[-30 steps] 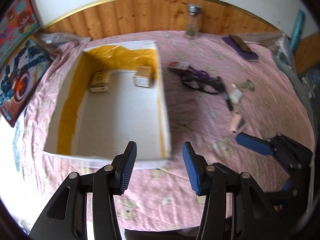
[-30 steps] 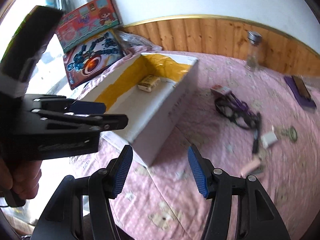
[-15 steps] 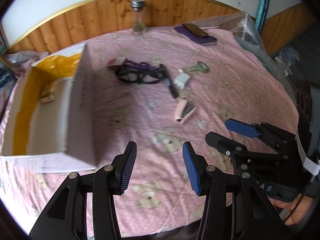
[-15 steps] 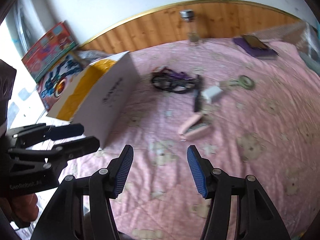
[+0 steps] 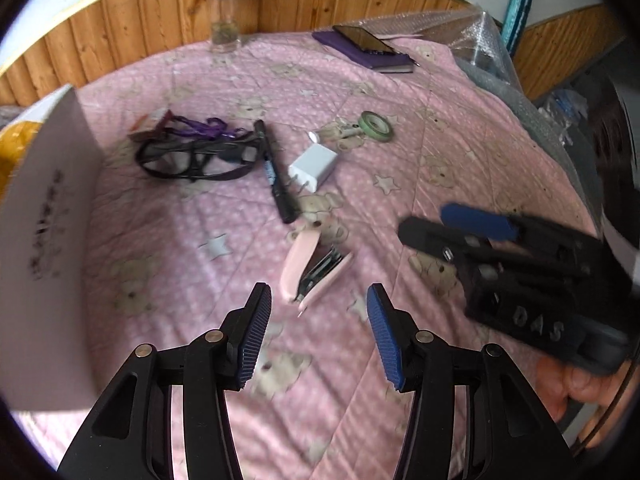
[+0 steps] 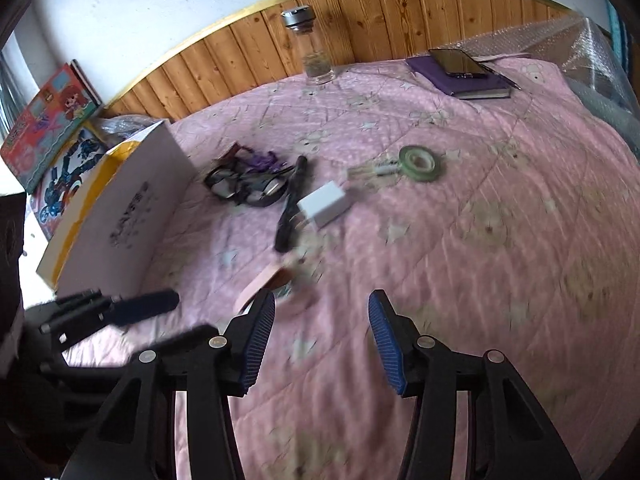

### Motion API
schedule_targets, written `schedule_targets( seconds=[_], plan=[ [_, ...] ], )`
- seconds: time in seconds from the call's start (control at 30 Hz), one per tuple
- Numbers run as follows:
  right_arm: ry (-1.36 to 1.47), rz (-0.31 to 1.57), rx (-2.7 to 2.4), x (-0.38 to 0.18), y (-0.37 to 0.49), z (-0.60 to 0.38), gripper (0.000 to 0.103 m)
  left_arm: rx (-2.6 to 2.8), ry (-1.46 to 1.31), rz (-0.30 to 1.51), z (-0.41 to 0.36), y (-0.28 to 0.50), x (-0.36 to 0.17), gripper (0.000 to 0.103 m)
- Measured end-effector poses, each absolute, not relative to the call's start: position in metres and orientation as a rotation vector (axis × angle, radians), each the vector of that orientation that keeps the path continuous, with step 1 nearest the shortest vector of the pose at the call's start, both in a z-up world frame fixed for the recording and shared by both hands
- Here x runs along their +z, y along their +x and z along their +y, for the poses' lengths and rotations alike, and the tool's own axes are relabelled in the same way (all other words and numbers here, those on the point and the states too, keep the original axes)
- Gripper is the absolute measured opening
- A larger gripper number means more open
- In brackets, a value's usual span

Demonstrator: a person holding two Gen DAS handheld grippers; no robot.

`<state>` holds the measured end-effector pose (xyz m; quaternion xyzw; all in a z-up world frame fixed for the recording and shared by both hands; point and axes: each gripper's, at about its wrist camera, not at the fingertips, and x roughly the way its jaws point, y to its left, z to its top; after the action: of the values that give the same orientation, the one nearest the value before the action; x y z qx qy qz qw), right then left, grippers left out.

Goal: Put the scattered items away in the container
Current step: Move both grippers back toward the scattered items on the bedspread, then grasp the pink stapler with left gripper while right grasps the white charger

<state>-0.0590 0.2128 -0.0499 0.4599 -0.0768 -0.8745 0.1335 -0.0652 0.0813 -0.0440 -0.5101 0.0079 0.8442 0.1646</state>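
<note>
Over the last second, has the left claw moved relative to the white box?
Yes. The left claw has swung right, away from the white box, which now sits at the view's left edge. It now faces the pink stapler, jaws open.

1 pen [image 5: 274, 172] – 1 charger [image 5: 314, 168] – 1 box [image 5: 48, 216]

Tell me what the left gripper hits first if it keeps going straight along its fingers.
Most likely the pink nail clipper set: it lies open on the pink bedspread just ahead of the open left gripper, roughly centred between the fingers. Depth is uncertain; a steep approach could meet the bedspread first.
</note>
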Motion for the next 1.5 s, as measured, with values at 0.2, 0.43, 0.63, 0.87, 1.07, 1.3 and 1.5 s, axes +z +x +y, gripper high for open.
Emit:
schedule_targets(
  seconds=[0.2,0.43,0.63,0.87,1.07,1.3,1.5],
  plan=[
    [1.343,-0.012,-2.496,-0.063,-0.114,0.202,0.055,2.376,-1.435,0.042,0.090,-0.083,-0.065,0.056],
    [1.354,0.200,-2.398,-0.096,-0.162,0.178,0.066,2.342,-1.493,0.019,0.092,-0.101,-0.096,0.060],
    [1.320,0.259,-2.389,-0.113,-0.178,0.168,0.058,2.374,-1.437,0.007,0.092,-0.106,-0.099,0.056],
    [1.334,0.136,-2.377,-0.107,-0.182,0.178,0.048,2.362,-1.447,-0.110,0.078,-0.112,-0.097,0.048],
    [1.347,0.005,-2.385,-0.101,-0.170,0.189,0.048,2.372,-1.443,-0.152,0.066,-0.097,-0.088,0.047],
    [1.334,-0.024,-2.403,-0.090,-0.138,0.189,0.048,2.407,-1.425,-0.161,0.054,-0.076,-0.074,0.046],
    [1.343,-0.058,-2.412,-0.085,-0.106,0.188,0.048,2.421,-1.413,-0.180,0.047,-0.059,-0.066,0.045]
  ],
)
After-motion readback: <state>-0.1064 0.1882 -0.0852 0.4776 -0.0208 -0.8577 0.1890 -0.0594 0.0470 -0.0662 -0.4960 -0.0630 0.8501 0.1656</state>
